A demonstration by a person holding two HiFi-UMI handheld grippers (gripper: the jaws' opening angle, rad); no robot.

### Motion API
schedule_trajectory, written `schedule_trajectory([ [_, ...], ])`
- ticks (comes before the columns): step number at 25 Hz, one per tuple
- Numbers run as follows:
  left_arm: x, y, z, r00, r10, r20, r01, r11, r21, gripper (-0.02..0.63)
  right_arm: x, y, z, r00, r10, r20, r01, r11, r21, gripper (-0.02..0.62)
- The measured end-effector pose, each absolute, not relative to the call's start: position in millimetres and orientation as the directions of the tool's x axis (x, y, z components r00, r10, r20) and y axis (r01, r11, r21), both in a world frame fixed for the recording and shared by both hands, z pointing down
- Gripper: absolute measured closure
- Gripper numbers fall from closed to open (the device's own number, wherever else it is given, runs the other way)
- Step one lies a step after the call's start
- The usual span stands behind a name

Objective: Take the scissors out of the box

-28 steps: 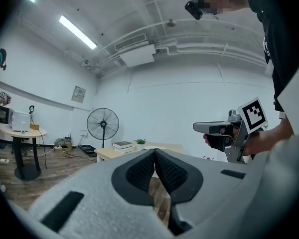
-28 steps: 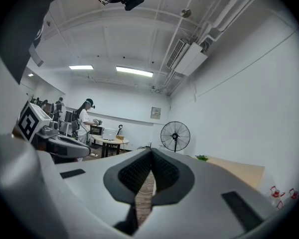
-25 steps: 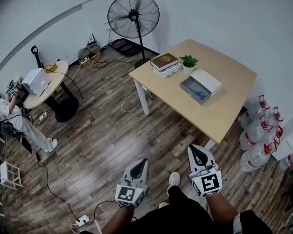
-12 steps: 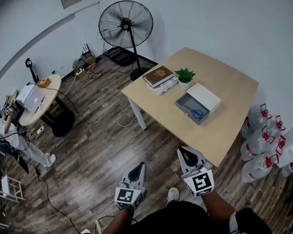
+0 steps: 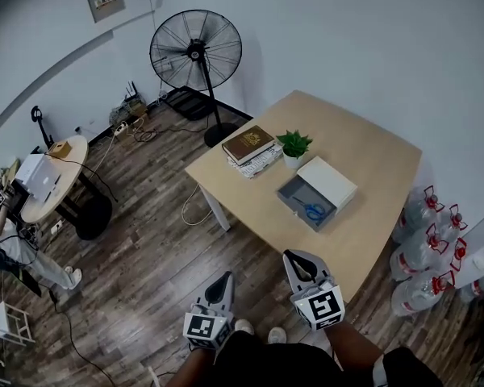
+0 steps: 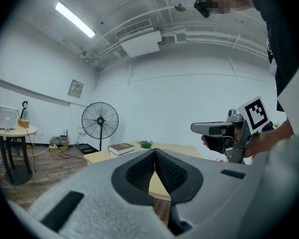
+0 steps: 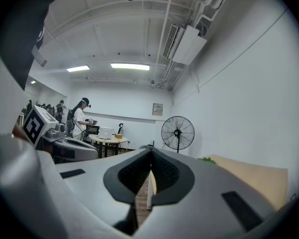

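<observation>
Blue-handled scissors (image 5: 313, 211) lie in an open grey box (image 5: 293, 188) on the wooden table (image 5: 363, 160); the box's white lid (image 5: 327, 181) rests against its far side. Both grippers are held level over the floor, short of the table's near edge. My left gripper (image 5: 227, 276) is shut and empty. My right gripper (image 5: 289, 255) is shut and empty too, close to the table's near edge. In the left gripper view the jaws (image 6: 154, 151) meet at the tips, and the right gripper (image 6: 224, 129) shows at the right. In the right gripper view the jaws (image 7: 150, 149) are closed.
A book stack (image 5: 250, 147) and small potted plant (image 5: 294, 145) stand on the table beside the box. A standing fan (image 5: 195, 51) is behind the table. Water bottles (image 5: 427, 240) line the right wall. A round table (image 5: 52, 176) and a person (image 5: 16, 248) are at far left. Cables cross the floor.
Both grippers have moved forward toward the table, which now sits nearer and lower in the head view. Both stay shut.
</observation>
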State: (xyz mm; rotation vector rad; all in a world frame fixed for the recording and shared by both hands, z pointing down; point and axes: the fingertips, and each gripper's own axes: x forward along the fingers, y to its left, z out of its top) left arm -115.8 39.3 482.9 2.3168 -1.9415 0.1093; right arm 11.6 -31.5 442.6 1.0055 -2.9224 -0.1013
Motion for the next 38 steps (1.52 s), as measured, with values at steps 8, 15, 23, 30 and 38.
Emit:
schedule_trajectory([
  [8, -122.7, -20.4, 492.8, 0.242, -0.962, 0.129, -0.97, -0.235, 0.066, 0.601, 17.0, -100.5, 454.8, -0.726, -0.686, 0.055, -0.682, 0.728, 0.074, 0.601],
  [15, -154.2, -96.5, 497.2, 0.308, -0.943, 0.128, -0.951, -0.301, 0.067, 0.601, -12.1, -169.2, 452.0, -0.696, -0.715, 0.059, -0.71, 0.698, 0.092, 0.601],
  [23, -184.8, -178.0, 473.2, 0.4, -0.908, 0.125, -0.916, -0.397, 0.047, 0.602, -56.5, -240.8, 430.8, -0.663, -0.747, 0.057, -0.741, 0.665, 0.097, 0.601],
  [30, -202.1, -227.4, 471.4, 0.483, -0.868, 0.114, -0.875, -0.482, 0.039, 0.601, -68.9, -284.2, 418.6, -0.608, -0.793, 0.046, -0.784, 0.608, 0.127, 0.601],
  [38, -202.8, -263.7, 473.1, 0.535, -0.836, 0.12, -0.843, -0.537, 0.023, 0.601, -41.7, -311.6, 435.6, -0.524, -0.843, 0.119, -0.832, 0.537, 0.137, 0.601],
])
